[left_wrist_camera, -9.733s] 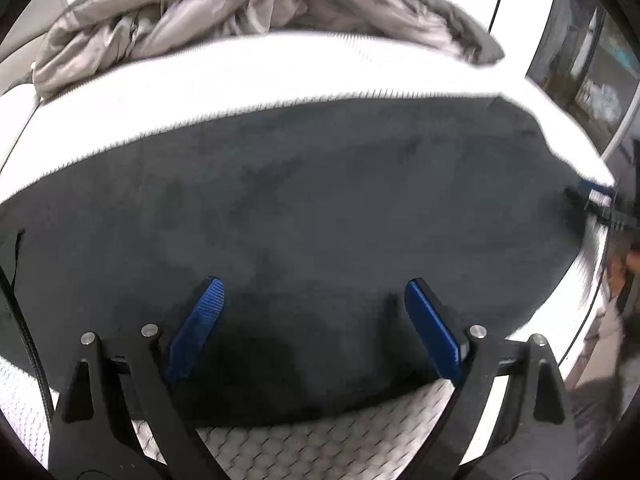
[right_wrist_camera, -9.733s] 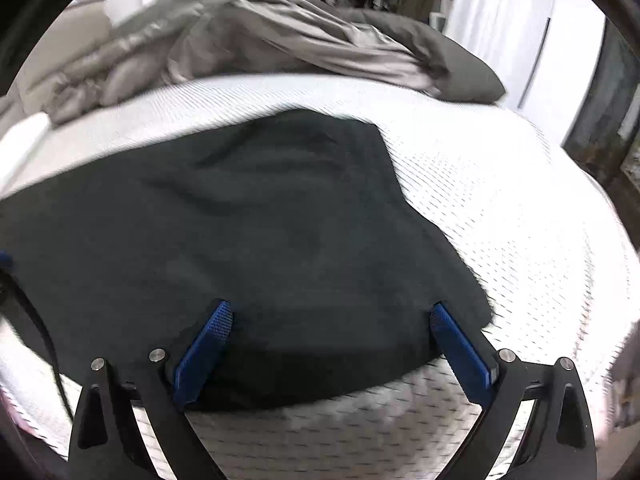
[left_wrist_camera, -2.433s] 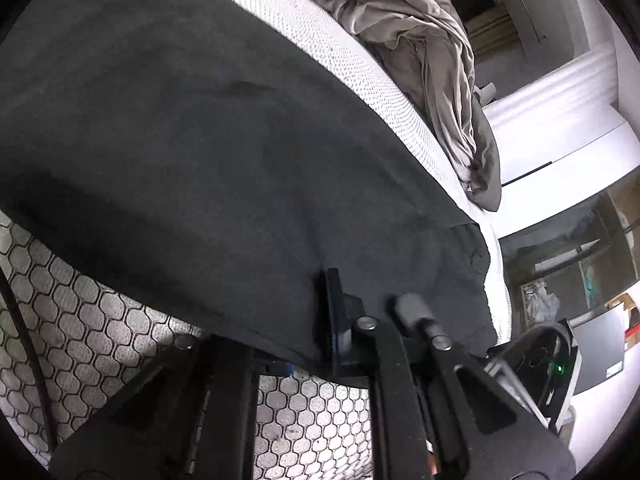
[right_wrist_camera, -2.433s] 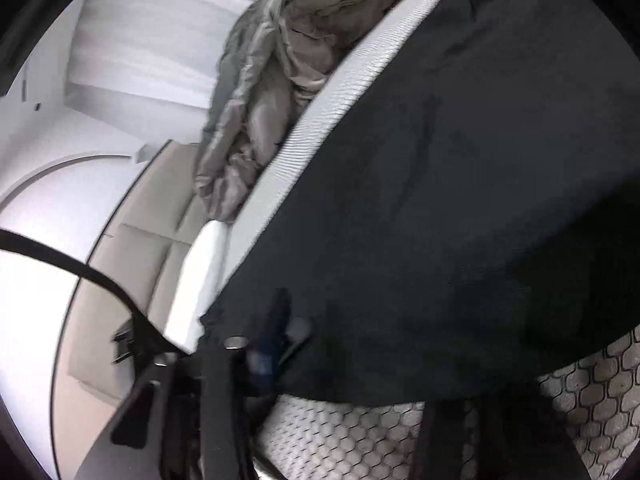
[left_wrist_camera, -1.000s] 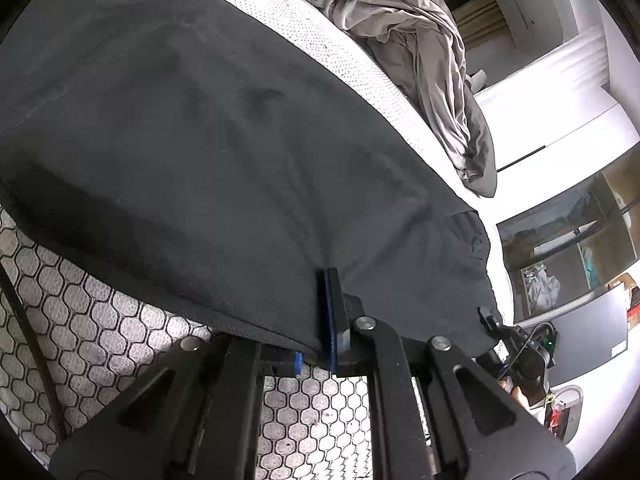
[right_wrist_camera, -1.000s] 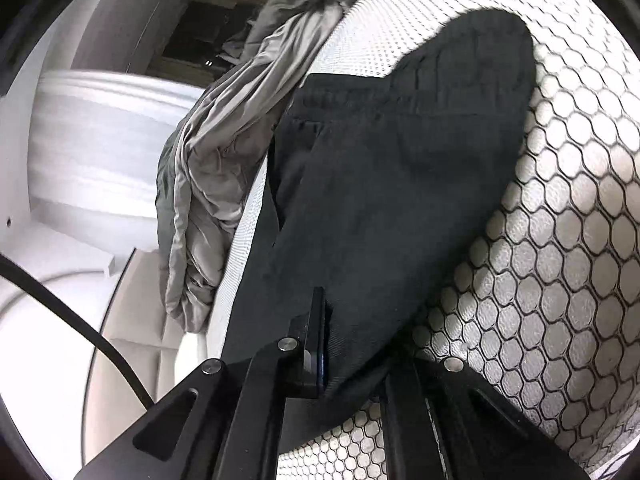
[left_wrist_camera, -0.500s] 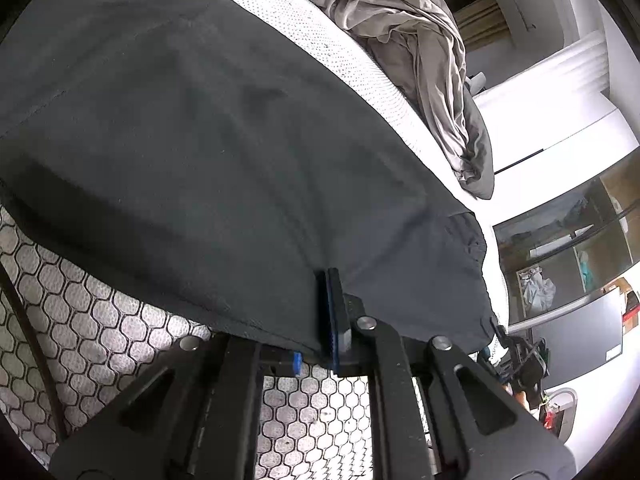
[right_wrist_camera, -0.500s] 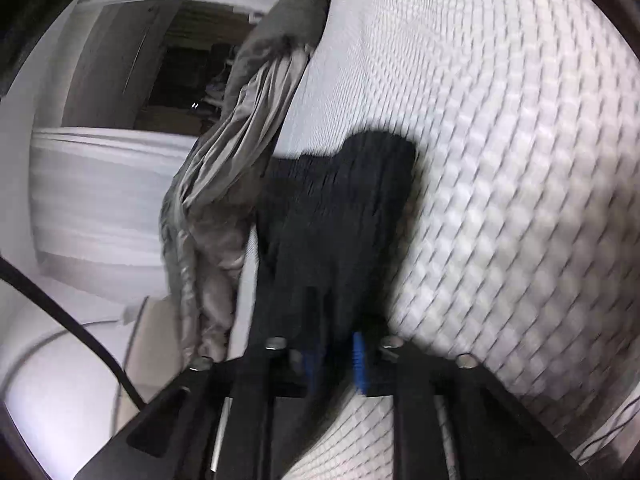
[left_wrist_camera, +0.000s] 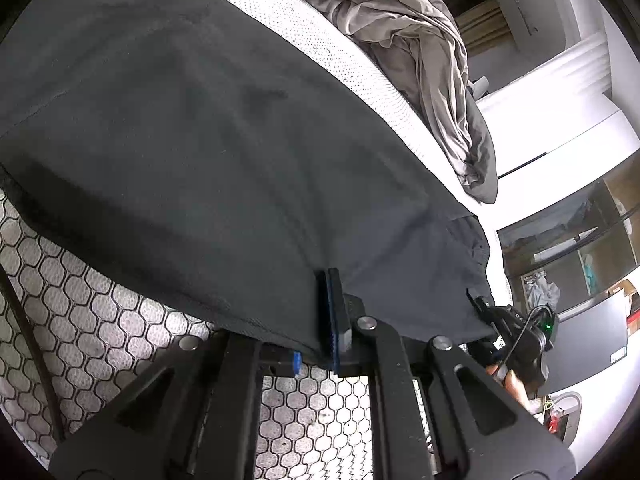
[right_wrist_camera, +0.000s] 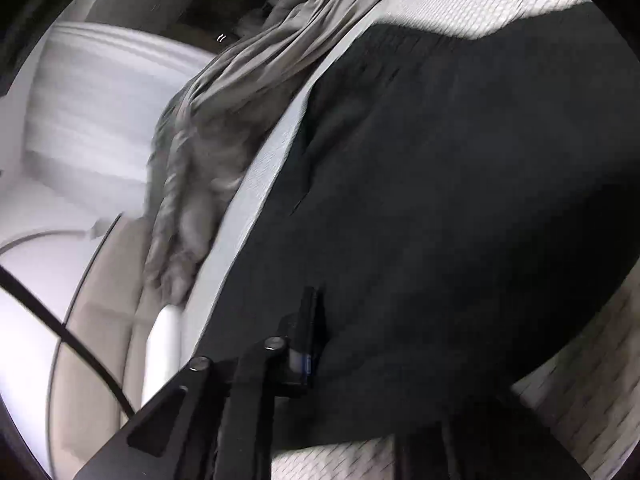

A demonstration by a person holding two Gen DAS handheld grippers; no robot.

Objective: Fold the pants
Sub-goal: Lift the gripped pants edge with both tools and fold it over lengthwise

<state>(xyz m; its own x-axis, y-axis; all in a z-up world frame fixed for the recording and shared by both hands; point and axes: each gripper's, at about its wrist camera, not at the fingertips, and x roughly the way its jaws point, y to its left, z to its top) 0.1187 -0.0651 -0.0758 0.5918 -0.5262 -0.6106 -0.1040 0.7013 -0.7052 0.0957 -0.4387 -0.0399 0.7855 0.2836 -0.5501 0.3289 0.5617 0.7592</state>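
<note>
Fingers of the left gripper [left_wrist_camera: 326,304] nearly together, blue pads nipped onto the near edge of the soft black pants [left_wrist_camera: 240,140], cloth bunched in the pinch. Just below, white mattress cover with a black hexagon print [left_wrist_camera: 100,320]. Past the pinch, pants spread wide and fairly flat across the bed, gathered waistband out at the right end.

Seen only from this left camera: right gripper [left_wrist_camera: 480,300] at that waistband corner, a person's hand [left_wrist_camera: 516,386] behind it, small green light glowing on the tool. Farther off, rumpled grey duvet [left_wrist_camera: 420,48] heaped along the far side of the bed, then a dark flat screen [left_wrist_camera: 588,340] and some shelving.

Over to the right camera, all a bit smeared. Jaws just been closing, now all but shut, pants fabric caught between them and draped over one finger, hiding it completely. Seen only from here: thin black cable [right_wrist_camera: 60,320] slanting across the left, beige padded headboard [right_wrist_camera: 100,340] beyond the mattress edge, same grey duvet bunched alongside the pants' far edge, pale wall behind.
</note>
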